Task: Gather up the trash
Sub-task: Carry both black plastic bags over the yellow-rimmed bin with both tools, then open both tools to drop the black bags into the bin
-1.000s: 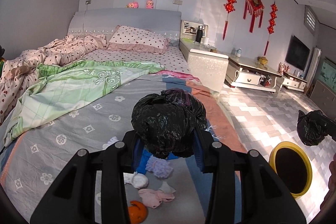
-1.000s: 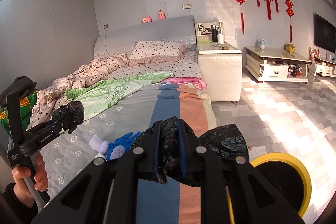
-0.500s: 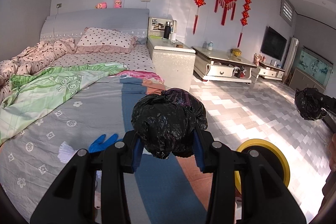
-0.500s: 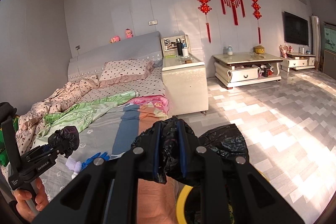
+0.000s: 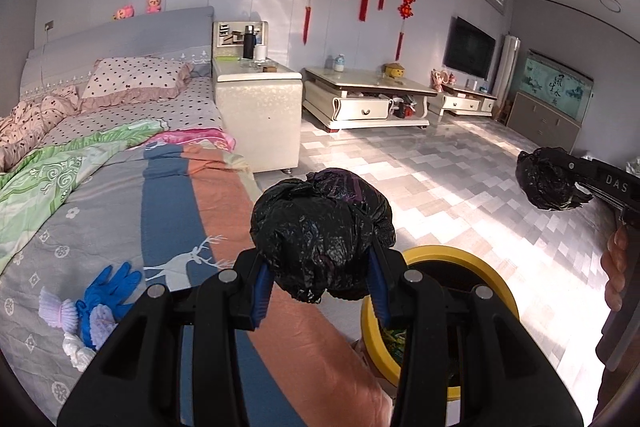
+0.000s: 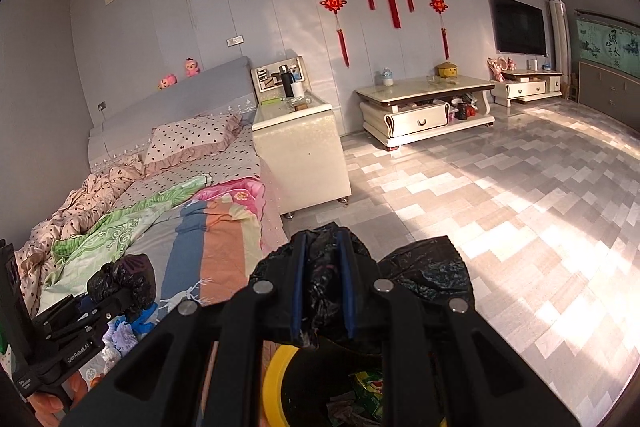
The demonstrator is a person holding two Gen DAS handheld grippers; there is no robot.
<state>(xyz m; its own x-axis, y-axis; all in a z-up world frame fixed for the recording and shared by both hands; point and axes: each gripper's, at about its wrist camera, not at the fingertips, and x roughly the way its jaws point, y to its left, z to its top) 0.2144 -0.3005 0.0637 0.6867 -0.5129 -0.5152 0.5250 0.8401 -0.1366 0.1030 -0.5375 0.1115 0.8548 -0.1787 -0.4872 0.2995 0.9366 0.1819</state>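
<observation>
1. Black crinkled plastic fills the centre of the left wrist view: a bunched black bag (image 5: 322,233) clamped between the blue pads of the left gripper (image 5: 320,277), whose jaws stand about as wide as the bundle and press into its lower sides.

2. At the lower middle of the right wrist view, the right gripper (image 6: 322,285) has its jaws drawn nearly together on a fold of a second black bag (image 6: 424,267); most of that bag bulges out to the right of the fingers.

3. Below both tools, at the bottom centre-right of each view, sits the yellow-rimmed bin (image 5: 434,253), with green wrappers visible inside. The left bundle hangs just above and beside its rim, by the edge of the bed (image 5: 168,211).

4. Handling, as I judge it: thin film, very light, soft and compressible, fairly slick. It will not break, but a pinched fold can slide out or tear. The fullest part of the wad gives the surest hold; a loose flap is the weaker grip.

5. Still on the bed at lower left lie a blue glove (image 5: 108,285) and pale crumpled pieces (image 5: 58,309), probably trash left to gather.
</observation>
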